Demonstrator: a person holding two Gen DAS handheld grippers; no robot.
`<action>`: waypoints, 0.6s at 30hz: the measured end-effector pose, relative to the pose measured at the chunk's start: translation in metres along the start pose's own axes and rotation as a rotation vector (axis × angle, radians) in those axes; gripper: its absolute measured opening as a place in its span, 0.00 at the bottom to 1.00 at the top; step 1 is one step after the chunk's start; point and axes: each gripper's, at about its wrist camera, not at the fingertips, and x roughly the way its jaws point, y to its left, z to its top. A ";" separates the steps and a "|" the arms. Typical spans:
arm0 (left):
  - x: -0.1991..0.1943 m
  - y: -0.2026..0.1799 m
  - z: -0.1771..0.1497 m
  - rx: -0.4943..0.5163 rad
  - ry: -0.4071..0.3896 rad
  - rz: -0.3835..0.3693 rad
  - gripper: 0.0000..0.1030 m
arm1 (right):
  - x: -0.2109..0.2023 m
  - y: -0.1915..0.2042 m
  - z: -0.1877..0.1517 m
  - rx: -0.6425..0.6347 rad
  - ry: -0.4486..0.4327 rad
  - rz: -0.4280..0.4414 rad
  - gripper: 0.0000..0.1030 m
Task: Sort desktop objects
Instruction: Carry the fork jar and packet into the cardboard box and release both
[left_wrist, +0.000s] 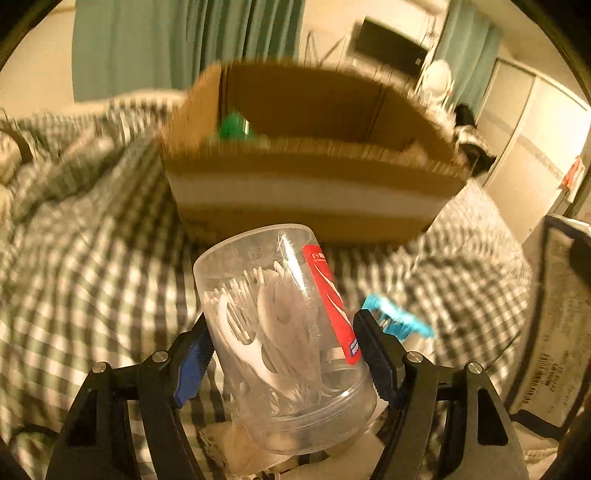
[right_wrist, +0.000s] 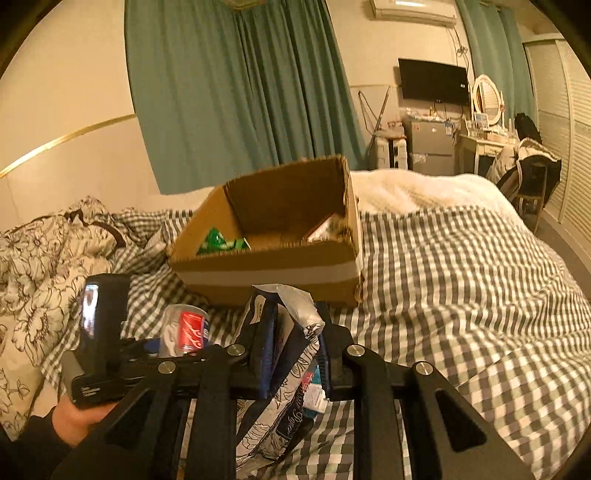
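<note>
A clear plastic jar of white floss picks (left_wrist: 280, 332) with a red label is tilted between the fingers of my left gripper (left_wrist: 282, 321). Both blue pads press on its sides, so the gripper is shut on the jar. The same jar (right_wrist: 184, 328) shows low on the left in the right wrist view. My right gripper (right_wrist: 293, 317) is shut on a floral-print pouch (right_wrist: 295, 354) with a crumpled silver top. An open cardboard box (left_wrist: 310, 195) stands just ahead on the checked bedspread, with a green packet (left_wrist: 232, 127) inside. In the right wrist view the box (right_wrist: 269, 269) also holds a small carton at its right corner.
A cyan object (left_wrist: 395, 321) lies on the bedspread beside the left gripper's right finger. A floral quilt (right_wrist: 40, 258) is bunched at the left and a white blanket (right_wrist: 424, 188) lies behind the box. A person's hand (right_wrist: 74, 417) grips the left tool. Curtains, a fridge and a dressing table stand beyond the bed.
</note>
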 end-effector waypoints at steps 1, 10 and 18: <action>-0.011 -0.003 0.004 0.019 -0.044 0.010 0.73 | -0.002 0.002 0.003 -0.002 -0.010 -0.001 0.18; -0.090 -0.023 0.027 0.117 -0.349 0.060 0.73 | -0.029 0.022 0.036 -0.065 -0.114 -0.021 0.18; -0.144 -0.029 0.042 0.172 -0.508 0.068 0.73 | -0.049 0.033 0.064 -0.087 -0.208 -0.030 0.18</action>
